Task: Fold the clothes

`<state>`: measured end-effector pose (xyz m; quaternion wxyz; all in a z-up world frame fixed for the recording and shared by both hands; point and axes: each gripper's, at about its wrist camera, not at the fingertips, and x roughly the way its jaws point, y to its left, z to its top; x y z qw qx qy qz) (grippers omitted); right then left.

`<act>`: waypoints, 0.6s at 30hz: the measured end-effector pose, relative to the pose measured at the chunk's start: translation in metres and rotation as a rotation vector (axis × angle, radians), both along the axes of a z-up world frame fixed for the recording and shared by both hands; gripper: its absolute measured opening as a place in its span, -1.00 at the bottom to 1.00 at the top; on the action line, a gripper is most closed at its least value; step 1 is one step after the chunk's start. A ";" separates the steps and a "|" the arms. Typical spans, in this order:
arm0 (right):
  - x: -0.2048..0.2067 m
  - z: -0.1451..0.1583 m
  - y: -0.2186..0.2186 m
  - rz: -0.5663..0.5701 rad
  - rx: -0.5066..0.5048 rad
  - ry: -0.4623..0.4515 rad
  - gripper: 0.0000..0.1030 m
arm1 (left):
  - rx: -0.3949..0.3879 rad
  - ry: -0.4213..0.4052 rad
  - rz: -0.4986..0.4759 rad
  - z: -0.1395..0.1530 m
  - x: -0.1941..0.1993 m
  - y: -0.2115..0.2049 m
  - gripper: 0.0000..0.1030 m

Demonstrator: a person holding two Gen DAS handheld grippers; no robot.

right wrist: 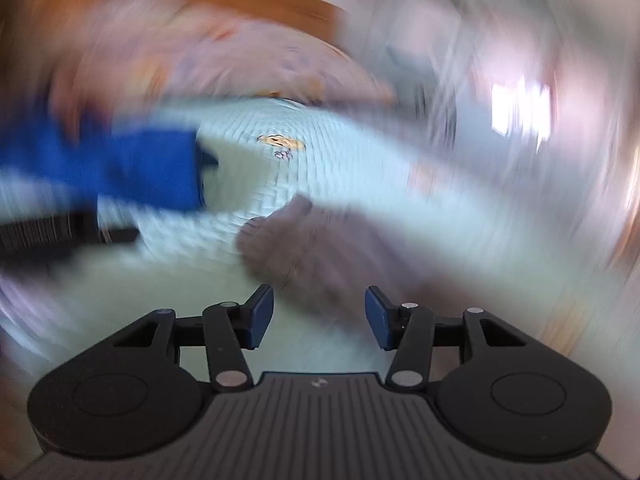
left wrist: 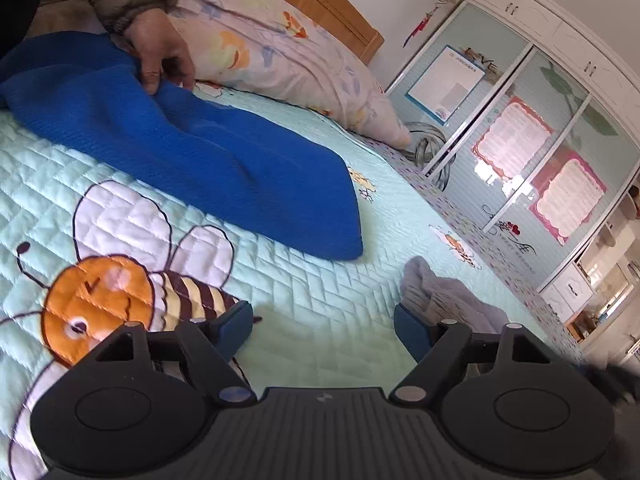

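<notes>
Lying on the bee-print quilt, a blue garment at ten o'clock; both grippers gape apart, empty.

Your left gripper has its fingers spread wide, with bare quilt between them and just ahead. Beside the right fingertip sits a grey garment. Further ahead and left, the blue garment blocks the way, a bare hand on it. Your right gripper, also parted, faces the grey garment straight ahead; that view is blurred.
</notes>
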<state>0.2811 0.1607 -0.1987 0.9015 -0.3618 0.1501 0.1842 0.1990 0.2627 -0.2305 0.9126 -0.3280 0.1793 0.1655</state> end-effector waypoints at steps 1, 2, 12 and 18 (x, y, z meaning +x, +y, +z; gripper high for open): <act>-0.002 -0.011 0.011 0.034 -0.132 -0.092 0.24 | 0.021 0.006 0.019 0.003 -0.005 0.001 0.58; 0.000 -0.024 0.020 0.066 -0.243 -0.158 0.28 | 0.040 0.011 0.044 0.006 -0.009 0.001 0.65; 0.049 -0.051 0.030 0.101 -0.462 -0.157 0.52 | 0.112 0.004 0.152 0.022 -0.035 0.005 0.98; 0.077 -0.055 0.041 0.116 -0.470 -0.055 -0.29 | 0.124 0.013 0.179 0.026 -0.041 0.005 0.98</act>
